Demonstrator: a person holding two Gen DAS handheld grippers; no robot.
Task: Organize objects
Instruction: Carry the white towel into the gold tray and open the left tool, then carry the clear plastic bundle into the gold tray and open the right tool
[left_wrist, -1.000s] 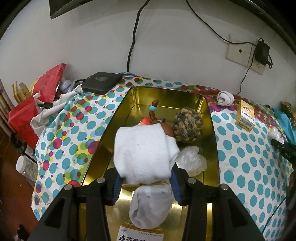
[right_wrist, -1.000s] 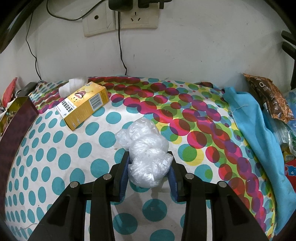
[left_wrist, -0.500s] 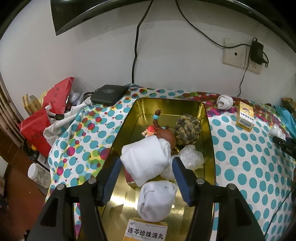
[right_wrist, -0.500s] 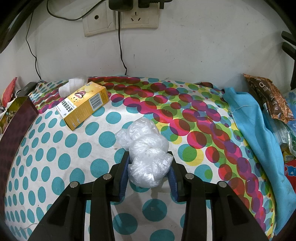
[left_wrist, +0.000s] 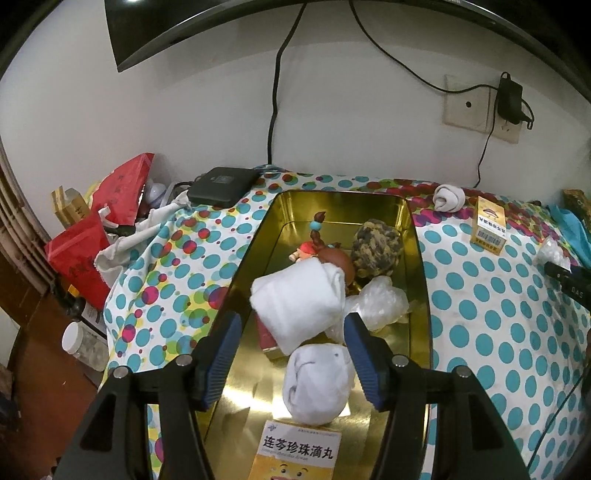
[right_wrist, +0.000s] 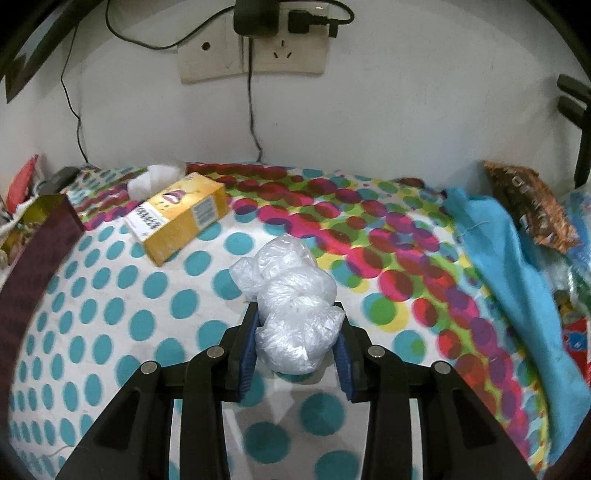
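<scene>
- Left gripper (left_wrist: 293, 354): fingers have just been opening and now stand wide, clear of the rolled white towel (left_wrist: 297, 304); both blue pads apart from it.
- Towel sits inside the gold tin tray (left_wrist: 415, 258), propped on other contents, tilted; long axis runs from lower left to upper right in the left wrist view, folded end toward the brown-haired toy figure (left_wrist: 325, 251).
- Just below the towel: a balled white sock (left_wrist: 317, 387), touching or nearly touching it; below that a medicine box (left_wrist: 297, 454) at the near end of the tray.
- Also in the tray: a knitted camo ball (left_wrist: 376, 247) at the far right, and a crumpled clear plastic bag (left_wrist: 380, 304) beside the towel's right side.
- Right gripper (right_wrist: 297, 349): fingers narrow, pads pressing both sides of a knotted clear plastic bag bundle (right_wrist: 295, 306); the bundle's long axis points away from the camera, leaning up and left, its far end sticking out past the fingertips.
- The bundle's underside is hidden; cannot tell whether it rests on the polka-dot tablecloth (right_wrist: 110, 332) or is lifted.
- On the tabletop beyond it: a yellow carton (right_wrist: 181, 218), long axis diagonal, barcode side facing right; a rolled white sock (right_wrist: 155, 177) just behind it.
- Blue cloth (right_wrist: 517, 295) along the right edge, well apart from the bundle.
</scene>
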